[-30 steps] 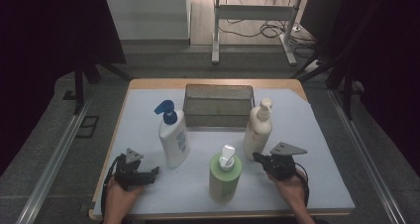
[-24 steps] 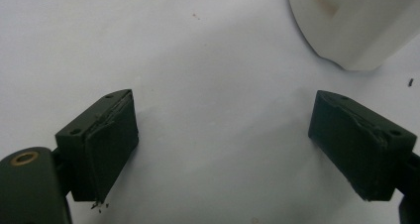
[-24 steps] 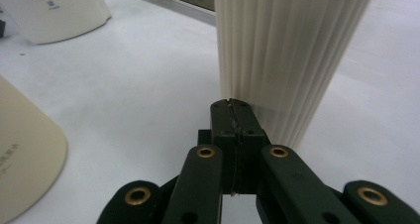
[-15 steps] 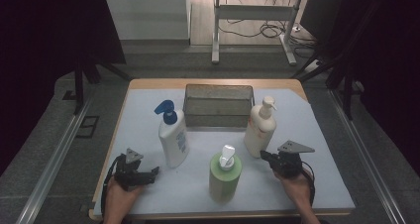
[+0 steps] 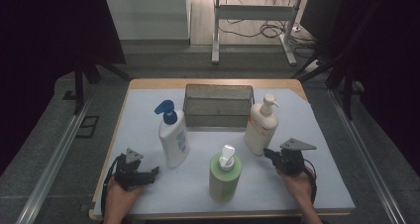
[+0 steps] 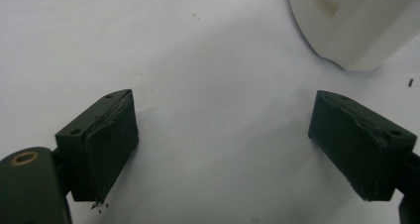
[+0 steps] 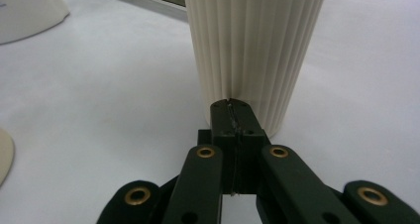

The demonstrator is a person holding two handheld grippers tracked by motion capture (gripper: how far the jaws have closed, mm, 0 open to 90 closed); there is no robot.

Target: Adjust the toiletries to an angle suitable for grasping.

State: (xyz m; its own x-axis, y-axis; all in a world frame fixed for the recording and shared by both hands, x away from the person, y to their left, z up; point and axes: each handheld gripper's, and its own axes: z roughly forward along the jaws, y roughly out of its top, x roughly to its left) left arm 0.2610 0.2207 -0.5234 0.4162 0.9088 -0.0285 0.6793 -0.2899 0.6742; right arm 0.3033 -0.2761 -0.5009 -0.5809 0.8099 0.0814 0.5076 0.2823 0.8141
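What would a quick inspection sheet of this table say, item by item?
Surface: white sheet over a wooden table.
Job's things: cream pump bottle, upright, right in front of the right gripper; white bottle with blue pump and green bottle, both upright; mesh basket behind, looks empty.
Clutter: a few dark specks on the sheet.
Grippers: left gripper jaws wide apart, holding nothing; right gripper jaws pressed together, tips at the cream bottle's base.
Cables: black cable trailing from the left gripper; loose cables on the floor beyond.
Surroundings: metal frame legs, dark curtains.
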